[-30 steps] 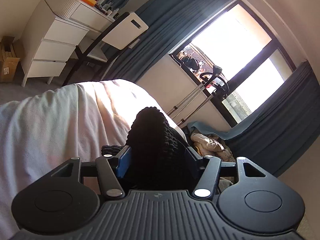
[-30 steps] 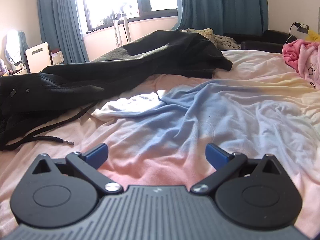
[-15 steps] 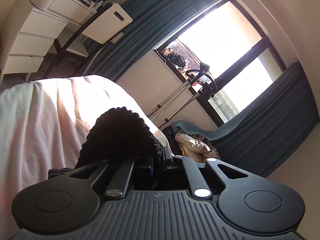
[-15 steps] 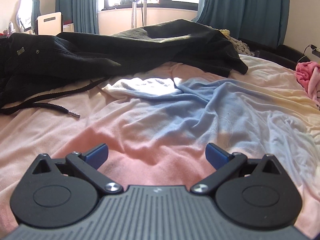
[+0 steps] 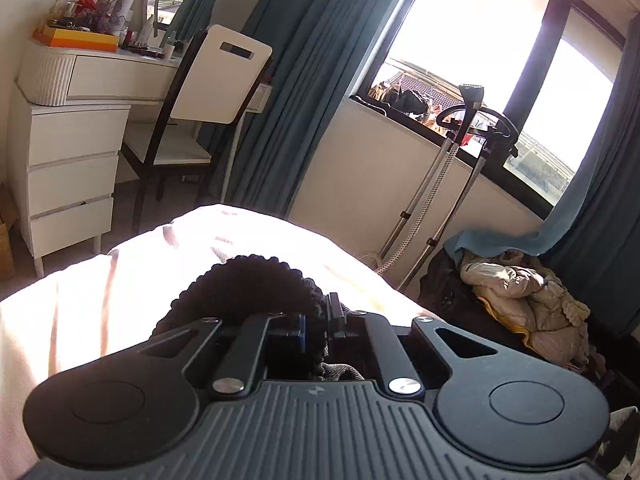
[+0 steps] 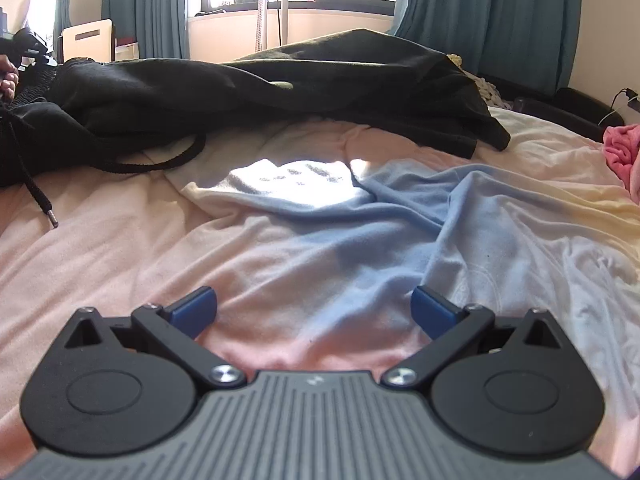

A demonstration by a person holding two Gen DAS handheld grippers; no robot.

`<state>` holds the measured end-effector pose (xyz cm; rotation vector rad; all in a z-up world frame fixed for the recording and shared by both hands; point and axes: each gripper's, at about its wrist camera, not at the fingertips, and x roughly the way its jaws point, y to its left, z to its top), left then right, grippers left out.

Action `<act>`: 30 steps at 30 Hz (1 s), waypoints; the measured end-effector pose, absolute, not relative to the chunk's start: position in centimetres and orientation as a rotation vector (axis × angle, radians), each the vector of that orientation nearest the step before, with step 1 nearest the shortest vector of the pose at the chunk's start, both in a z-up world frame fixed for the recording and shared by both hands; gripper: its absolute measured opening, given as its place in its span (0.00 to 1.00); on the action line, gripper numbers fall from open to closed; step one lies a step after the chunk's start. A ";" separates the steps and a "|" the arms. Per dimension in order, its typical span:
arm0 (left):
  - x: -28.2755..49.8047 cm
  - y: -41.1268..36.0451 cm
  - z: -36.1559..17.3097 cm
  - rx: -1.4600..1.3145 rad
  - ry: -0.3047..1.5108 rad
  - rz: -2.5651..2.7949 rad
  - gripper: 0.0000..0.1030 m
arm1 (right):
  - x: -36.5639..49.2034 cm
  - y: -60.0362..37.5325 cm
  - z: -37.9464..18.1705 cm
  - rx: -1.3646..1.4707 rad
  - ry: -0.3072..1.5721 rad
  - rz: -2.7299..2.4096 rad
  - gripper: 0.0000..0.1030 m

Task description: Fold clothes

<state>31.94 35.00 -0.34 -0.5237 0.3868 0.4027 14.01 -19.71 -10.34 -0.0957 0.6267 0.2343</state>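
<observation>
Pastel bedsheet [image 6: 320, 248], teal curtains [image 5: 320, 60] — left hand-held gripper [image 5: 316, 330] pinching black garment [image 5: 256, 288], right hand-held gripper [image 6: 314, 308] apart.

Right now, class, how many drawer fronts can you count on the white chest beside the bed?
3. On the white chest, a top drawer, a middle drawer and a bottom drawer, stacked. Others may lie out of frame.
</observation>
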 end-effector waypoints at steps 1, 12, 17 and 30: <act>32.0 35.2 -1.1 -0.540 0.395 0.405 0.10 | 14.3 -19.7 -10.6 -0.083 0.632 0.236 1.00; 24.0 35.8 3.5 -0.746 0.402 0.294 0.75 | 13.8 -19.7 -10.3 -0.067 0.613 0.236 1.00; 16.3 32.5 3.3 -0.798 0.488 0.194 0.75 | 12.3 -19.9 -9.5 -0.080 0.600 0.223 1.00; 5.1 27.5 -2.5 -0.929 0.529 0.158 0.75 | 9.0 -20.3 -11.0 -0.063 0.603 0.196 1.00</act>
